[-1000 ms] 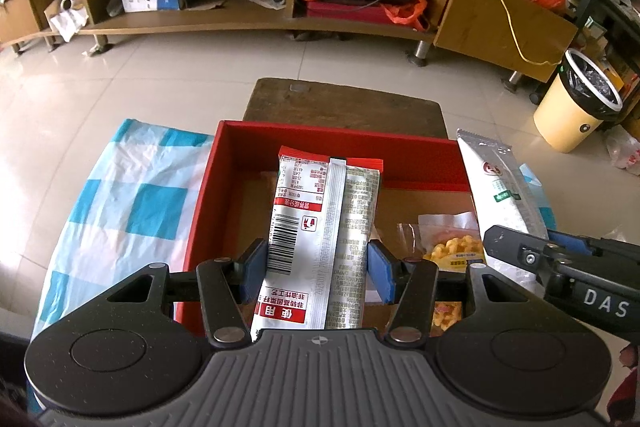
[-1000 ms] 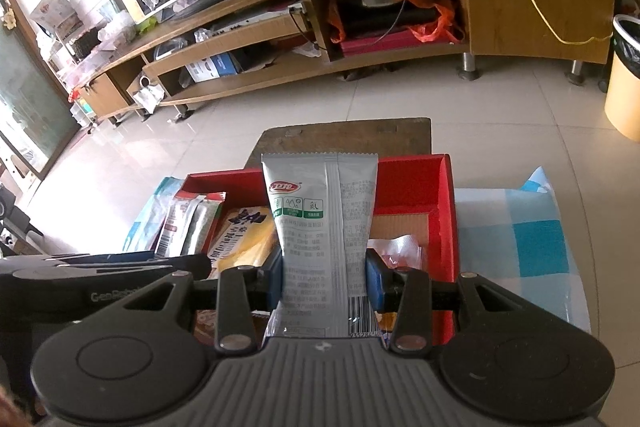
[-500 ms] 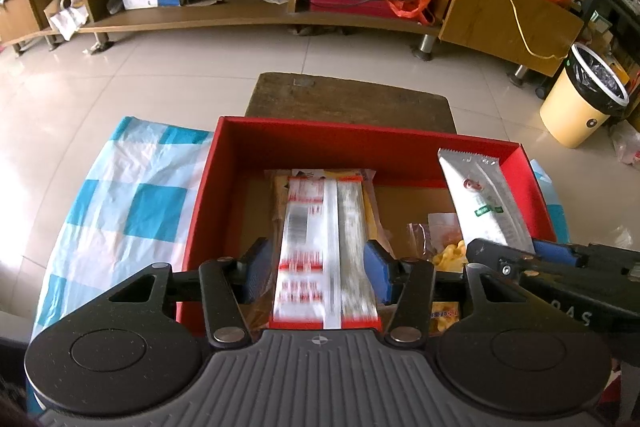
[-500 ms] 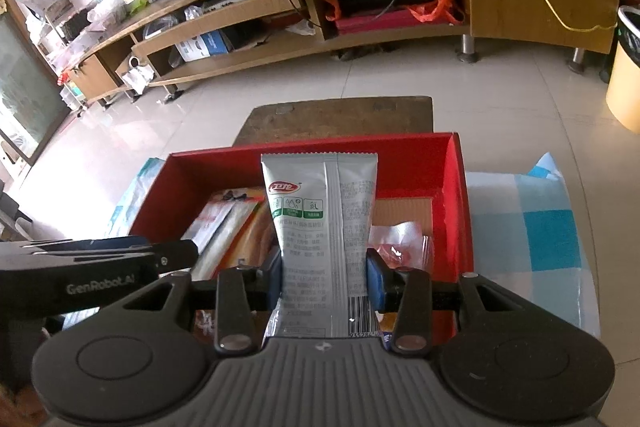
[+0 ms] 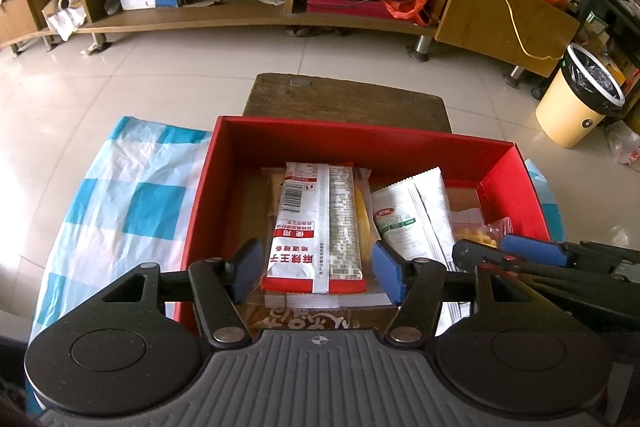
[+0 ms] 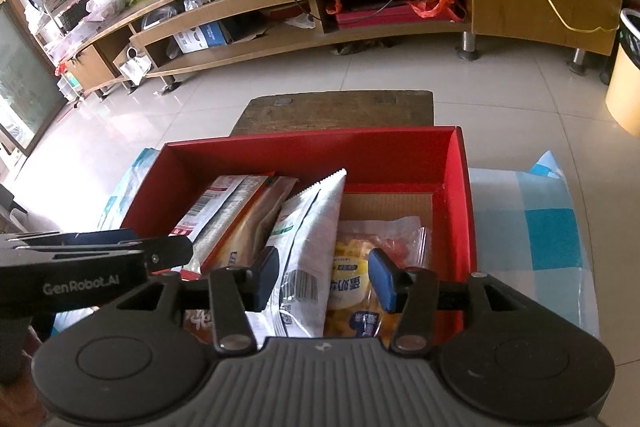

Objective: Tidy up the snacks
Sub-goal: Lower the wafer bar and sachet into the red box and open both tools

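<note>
A red box (image 5: 360, 143) holds several snack packets. The red-and-silver packet (image 5: 316, 227) lies flat inside it, between the pads of my left gripper (image 5: 318, 271). The jaws are opening and there is a gap on both sides of the packet. The white-and-green packet (image 6: 308, 227) leans tilted in the box (image 6: 312, 147), between the opening jaws of my right gripper (image 6: 324, 279). It is close to the left pad and clear of the right one. A yellow corn snack bag (image 6: 352, 279) lies under it. In the left wrist view the white-and-green packet (image 5: 412, 215) rests beside the red one.
The box sits on a blue-and-white checked cloth (image 5: 120, 195) over a low surface, with a dark wooden stool (image 5: 344, 99) just behind. A long wooden TV cabinet (image 5: 240, 7) lines the far wall. A yellow bin (image 5: 580, 99) stands at the right on the tiled floor.
Both packets were gripped upright over the box. Both have been let go and now lie in it. Each gripper's jaws have widened.
</note>
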